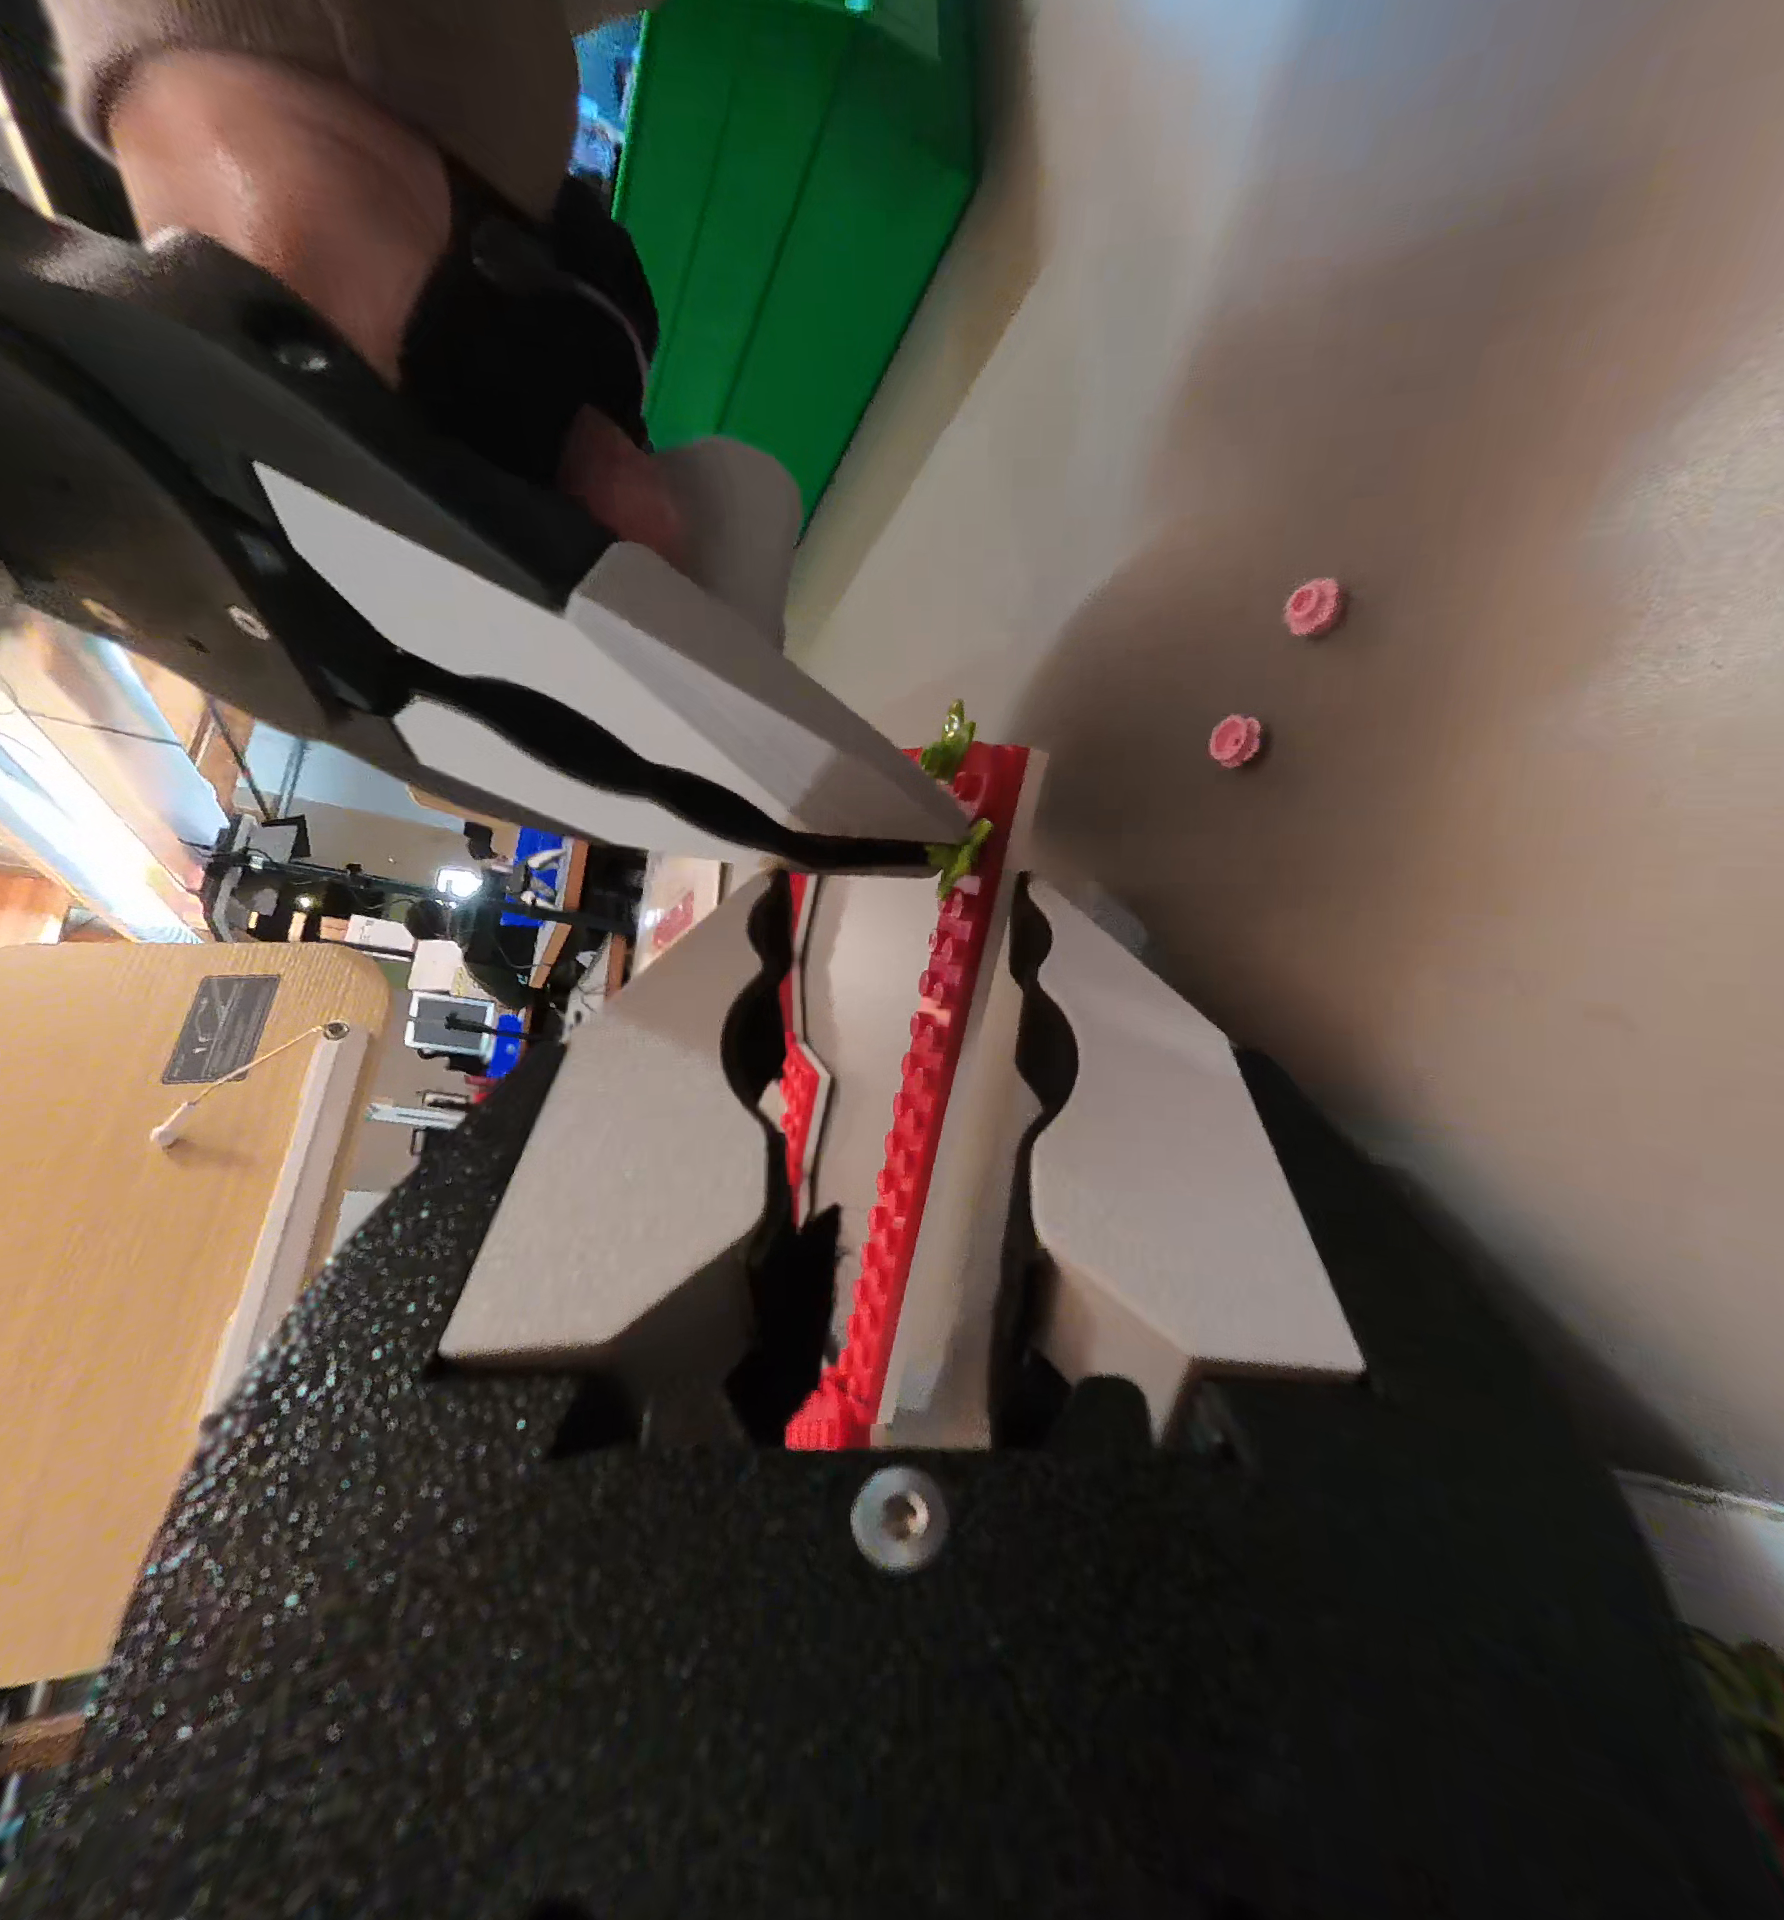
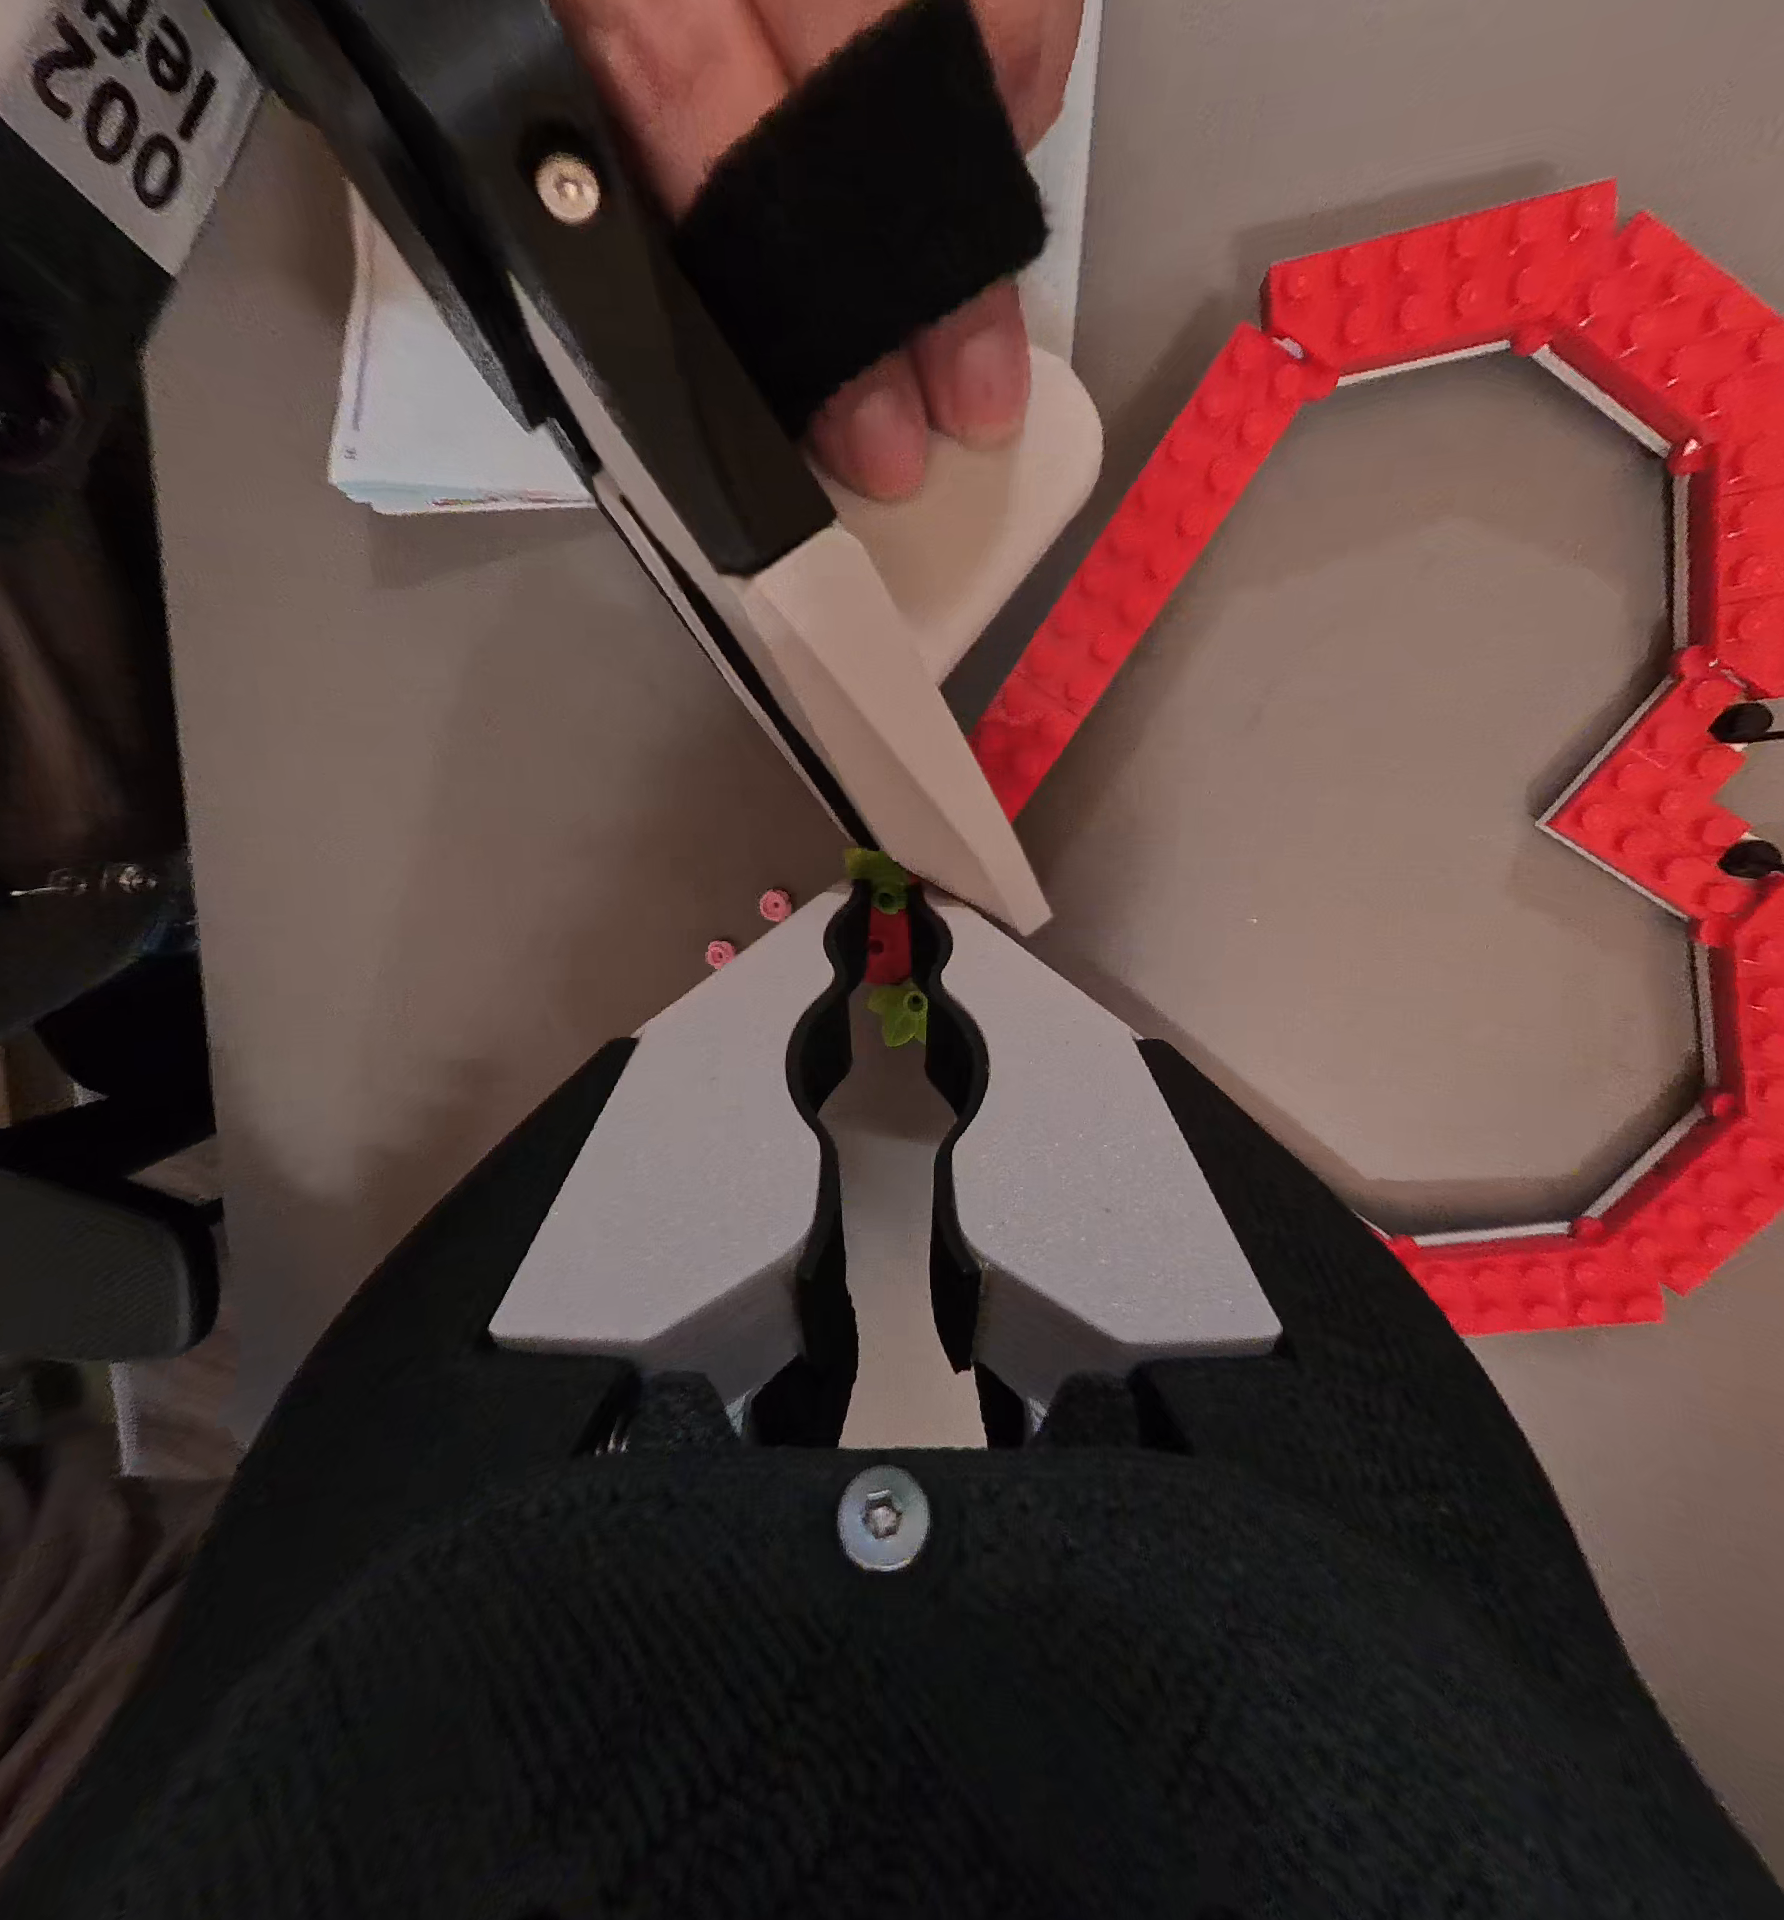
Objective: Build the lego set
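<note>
A red heart-shaped Lego frame (image 2: 1387,436) with a white under-layer lies on the grey table (image 2: 1387,831). In the left wrist view I see it edge-on as a red studded strip (image 1: 919,1091). My left gripper (image 1: 893,883) is shut on the frame's pointed end; it comes in from the upper left in the right wrist view (image 2: 1002,894). My right gripper (image 2: 888,894) is shut on a small lime-green leaf piece (image 1: 961,847) and holds it at the frame's tip. A second green leaf (image 1: 945,743) sits on the frame just beyond it.
Two small pink round flower pieces (image 1: 1314,606) (image 1: 1236,741) lie loose on the table beside the frame's tip. A green box (image 1: 794,260) stands farther off. A white booklet (image 2: 431,416) lies behind the left gripper. Two black cords (image 2: 1745,722) attach at the heart's notch. My two grippers' fingertips are within a few centimetres of each other.
</note>
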